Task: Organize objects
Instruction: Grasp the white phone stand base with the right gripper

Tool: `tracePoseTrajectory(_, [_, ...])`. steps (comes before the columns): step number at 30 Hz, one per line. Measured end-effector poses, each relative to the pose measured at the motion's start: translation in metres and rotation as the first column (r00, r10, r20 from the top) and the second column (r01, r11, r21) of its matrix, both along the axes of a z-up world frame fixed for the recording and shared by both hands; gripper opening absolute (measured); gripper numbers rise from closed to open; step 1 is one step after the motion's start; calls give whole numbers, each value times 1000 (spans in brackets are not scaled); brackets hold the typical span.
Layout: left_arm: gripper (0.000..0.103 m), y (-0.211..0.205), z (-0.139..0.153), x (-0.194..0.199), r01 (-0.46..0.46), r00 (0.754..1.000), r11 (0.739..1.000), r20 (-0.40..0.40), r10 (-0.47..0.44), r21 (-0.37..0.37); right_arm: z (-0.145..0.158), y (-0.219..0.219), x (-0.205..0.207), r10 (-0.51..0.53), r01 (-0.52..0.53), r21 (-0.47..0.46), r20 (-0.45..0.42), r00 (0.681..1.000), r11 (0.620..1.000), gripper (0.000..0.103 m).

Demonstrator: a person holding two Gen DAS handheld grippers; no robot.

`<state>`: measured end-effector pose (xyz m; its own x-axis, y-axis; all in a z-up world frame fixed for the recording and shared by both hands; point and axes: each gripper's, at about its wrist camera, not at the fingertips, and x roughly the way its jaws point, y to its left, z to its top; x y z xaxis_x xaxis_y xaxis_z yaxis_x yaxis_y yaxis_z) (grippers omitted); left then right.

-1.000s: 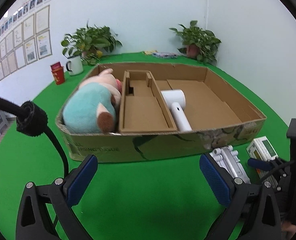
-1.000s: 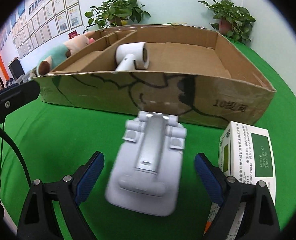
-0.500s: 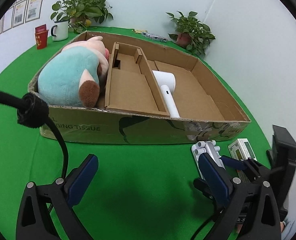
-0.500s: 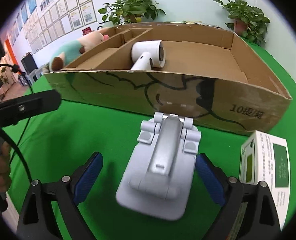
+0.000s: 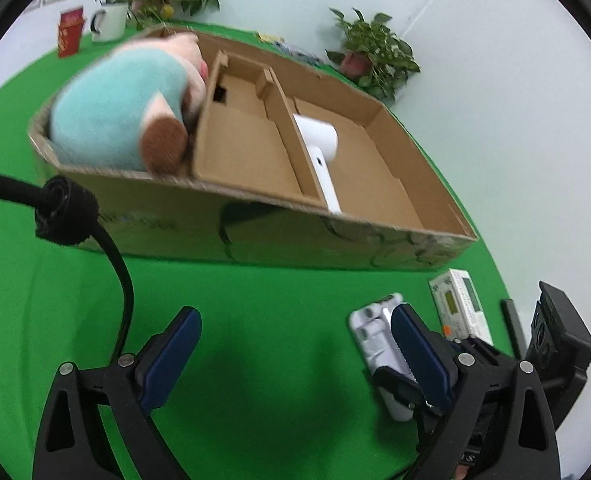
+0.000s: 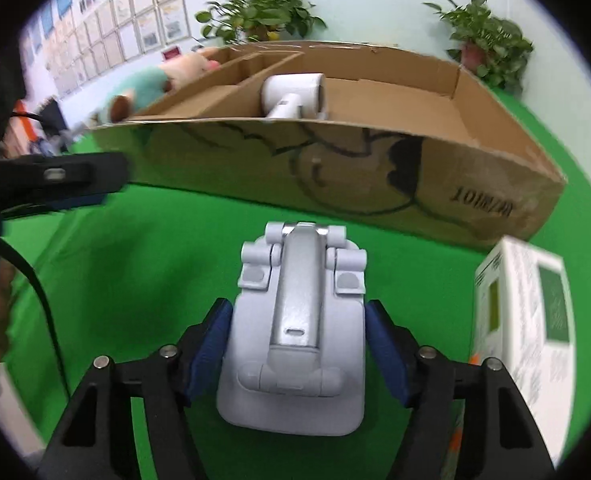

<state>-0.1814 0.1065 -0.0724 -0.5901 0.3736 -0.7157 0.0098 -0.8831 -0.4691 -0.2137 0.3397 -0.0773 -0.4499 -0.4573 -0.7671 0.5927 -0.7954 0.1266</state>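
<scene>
right gripper [image 6: 295, 344] has just been closing on the white folding stand [image 6: 295, 328] that lies flat on the green cloth [image 6: 155, 272] in front of the cardboard box [image 6: 335, 168]; both blue pads [image 6: 209, 350] look to be against the stand's flanks, so i read it as grasping the stand, though the squeeze may not be finished. left gripper [image 5: 291, 356] hangs over bare cloth to the side, jaws wide apart, nothing between them. in the box: plush toy [image 5: 123, 116] in the left compartment, middle compartment bare, white hair dryer [image 5: 319, 148] lying against the divider in the large right compartment. a white-and-green carton [image 6: 527, 312] stands on the cloth just beside the stand, near the right jaw. judgement on the step in hand: this is the pick-up of the stand for boxing. to do it well, let the pads seat fully on the smooth plastic sides before lifting; the grip sits toward the base end, so the hinged end may droop, and a straight lift with little tilt should help. the hinged arm could swing open if jolted. clear the box's front wall before moving forward, and mind the carton at the right jaw so it isn't nudged over. which compartment the stand belongs in i cannot tell; the middle one and the floor beside the dryer both look free.
</scene>
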Motion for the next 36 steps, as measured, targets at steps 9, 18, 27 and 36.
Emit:
tracePoseTrajectory(9, [86,35,-26,-3,184,976,959,79,-205,213,4,-1,34,123,-123,5,-60,991,992,86])
tracePoseTrajectory(18, [64,49,-33,10,208,966,930,87,-244,302,-2,-1,30,118,-118,19,-11,993,993,86])
tracePoseTrajectory(27, [48,53,-38,11,203,965,930,96,-242,308,-3,-2,34,70,-68,56,-29,997,996,71])
tracePoseTrajectory(36, [44,56,-42,8,180,969,935,111,-222,304,2,14,17,-41,48,-68,96,994,996,59])
